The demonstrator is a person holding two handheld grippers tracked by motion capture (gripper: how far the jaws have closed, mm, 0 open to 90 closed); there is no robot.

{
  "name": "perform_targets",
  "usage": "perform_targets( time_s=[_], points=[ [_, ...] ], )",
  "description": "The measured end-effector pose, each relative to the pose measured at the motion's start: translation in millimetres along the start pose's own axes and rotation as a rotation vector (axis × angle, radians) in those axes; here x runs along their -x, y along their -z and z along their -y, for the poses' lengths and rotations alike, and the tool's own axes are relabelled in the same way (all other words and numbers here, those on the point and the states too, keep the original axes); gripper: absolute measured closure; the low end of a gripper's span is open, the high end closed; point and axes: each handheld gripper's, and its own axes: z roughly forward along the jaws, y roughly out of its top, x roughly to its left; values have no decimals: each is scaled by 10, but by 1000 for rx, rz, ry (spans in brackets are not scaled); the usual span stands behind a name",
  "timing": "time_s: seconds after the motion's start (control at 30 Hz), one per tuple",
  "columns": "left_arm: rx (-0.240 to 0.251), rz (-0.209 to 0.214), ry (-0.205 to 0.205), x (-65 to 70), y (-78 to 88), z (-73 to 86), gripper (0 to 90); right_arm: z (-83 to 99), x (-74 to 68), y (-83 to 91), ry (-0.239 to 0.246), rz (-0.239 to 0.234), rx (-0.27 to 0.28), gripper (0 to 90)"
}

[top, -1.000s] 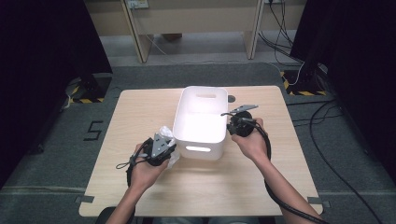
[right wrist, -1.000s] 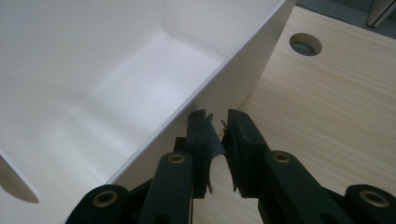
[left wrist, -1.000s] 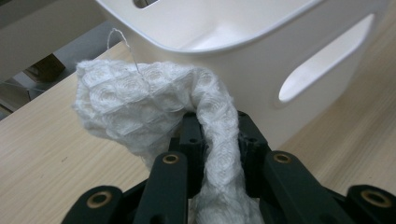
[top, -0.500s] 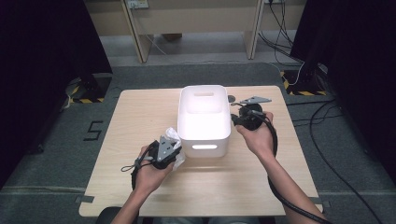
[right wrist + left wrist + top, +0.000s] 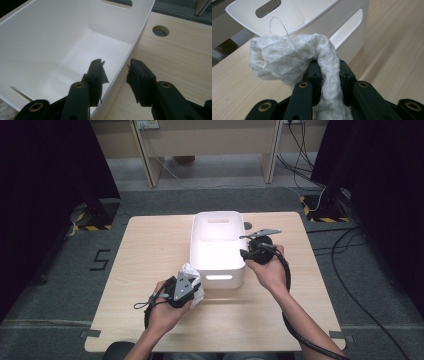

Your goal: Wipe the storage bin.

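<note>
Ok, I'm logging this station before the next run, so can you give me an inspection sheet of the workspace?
Surface: light wooden table, round hole near the far edge.
Job's things: white plastic bin with handle slots; white textured cloth.
Clutter: nothing seen.
Grippers: left tongs shut on the cloth; right tongs open, straddling the bin's wall, and have just been opening.
Cables: black cable trails from the right gripper; more on the floor.
Surroundings: grey floor, dark curtains, wooden furniture legs.
</note>
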Motion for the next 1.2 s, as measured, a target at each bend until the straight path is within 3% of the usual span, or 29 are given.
perform_targets(
  time_s=[0.23, 0.33, 0.7, 1.2],
  points=[
    [10, -20, 29, -15, -48, -14, 761, 86, -101, -50, 38, 3, -33, 617],
    [5, -11, 21, -14, -48, -27, 761, 86, -124, -52, 54, 15, -32, 619],
    [9, 0, 29, 5, -54, -44, 760, 70, -92, -66, 104, 5, -31, 647],
    [-10, 14, 30, -15, -124, -25, 766, 55, -88, -82, 134, -7, -30, 652]
  ],
)
